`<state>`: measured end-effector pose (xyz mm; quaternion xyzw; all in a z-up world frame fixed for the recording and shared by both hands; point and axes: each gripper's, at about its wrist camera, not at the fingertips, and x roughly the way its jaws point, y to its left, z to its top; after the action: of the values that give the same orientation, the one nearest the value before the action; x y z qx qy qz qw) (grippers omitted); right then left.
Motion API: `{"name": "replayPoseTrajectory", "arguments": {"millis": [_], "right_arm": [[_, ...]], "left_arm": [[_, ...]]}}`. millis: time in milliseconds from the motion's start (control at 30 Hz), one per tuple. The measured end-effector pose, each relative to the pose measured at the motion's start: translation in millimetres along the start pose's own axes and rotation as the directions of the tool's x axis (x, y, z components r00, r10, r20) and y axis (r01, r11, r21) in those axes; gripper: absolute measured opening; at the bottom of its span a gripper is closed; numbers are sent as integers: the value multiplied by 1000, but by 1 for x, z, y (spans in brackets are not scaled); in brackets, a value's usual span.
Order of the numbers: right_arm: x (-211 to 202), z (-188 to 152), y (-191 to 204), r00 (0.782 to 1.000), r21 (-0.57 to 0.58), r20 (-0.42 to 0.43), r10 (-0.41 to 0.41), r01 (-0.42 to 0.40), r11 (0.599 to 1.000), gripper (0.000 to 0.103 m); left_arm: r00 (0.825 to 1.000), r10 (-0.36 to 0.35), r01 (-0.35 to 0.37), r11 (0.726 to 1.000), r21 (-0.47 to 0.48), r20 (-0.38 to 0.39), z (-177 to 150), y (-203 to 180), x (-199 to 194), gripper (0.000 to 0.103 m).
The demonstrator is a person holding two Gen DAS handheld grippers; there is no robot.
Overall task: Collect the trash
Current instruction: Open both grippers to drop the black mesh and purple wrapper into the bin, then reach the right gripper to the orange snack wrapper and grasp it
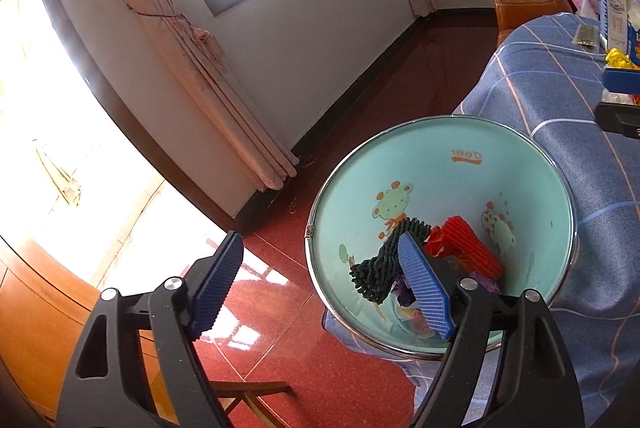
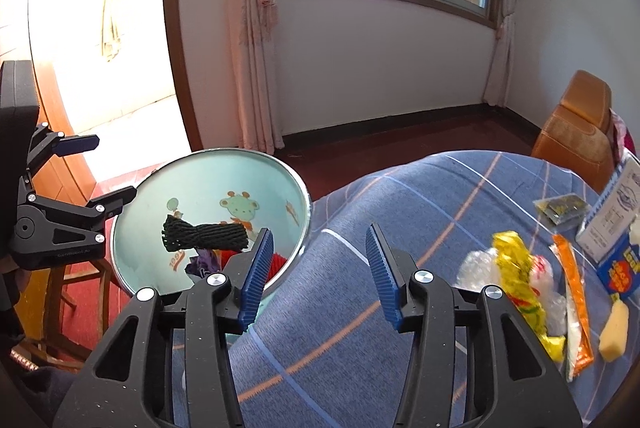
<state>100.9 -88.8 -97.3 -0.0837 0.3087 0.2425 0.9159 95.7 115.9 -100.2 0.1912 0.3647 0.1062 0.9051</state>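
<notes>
Mint-green inside, with a metal rim and cartoon deer printed on its wall, the trash bin [image 1: 440, 187] fills the lower right of the left wrist view. It stands on the red floor [image 1: 340, 131], pressed against the edge of the table, which is draped in a blue checked cloth [image 1: 560, 99]. At the bin's bottom lie a dark green foam net [image 1: 384, 264], a red foam net [image 1: 464, 244] beside it, and some purple and mixed scraps under them. The left gripper [image 1: 320, 288] hangs above the near rim with its jaws spread wide and nothing between them; one blue pad is over the floor, the other over the bin's mouth.

From the right wrist view, the right gripper [image 2: 318, 268] sits over the left edge of the table, jaws parted about halfway and empty, only cloth [image 2: 360, 328] showing between the blue pads. The bin [image 2: 208, 179] is just off that edge, the green net [image 2: 200, 234] visible inside, and the left gripper [image 2: 96, 167] hovers at its far side. More trash lies near the table's right edge: a yellow wrapper [image 2: 520, 284] on clear crumpled plastic [image 2: 478, 266], an orange sachet [image 2: 574, 292], a pale yellow chunk [image 2: 614, 328], a dark packet [image 2: 562, 207] and a blue-and-white box [image 2: 612, 224].
</notes>
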Motion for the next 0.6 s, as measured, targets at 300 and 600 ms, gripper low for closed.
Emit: {"name": "replayPoseTrajectory", "arguments": {"millis": [300, 600], "right_arm": [[-62, -37, -67, 976, 166, 35, -214, 206, 964, 48], [-85, -78, -164, 919, 372, -107, -378, 390, 842, 48]], "left_arm": [[997, -68, 68, 998, 11, 35, -1, -28, -12, 81], [987, -156, 153, 986, 60, 50, 3, -66, -16, 87]]}}
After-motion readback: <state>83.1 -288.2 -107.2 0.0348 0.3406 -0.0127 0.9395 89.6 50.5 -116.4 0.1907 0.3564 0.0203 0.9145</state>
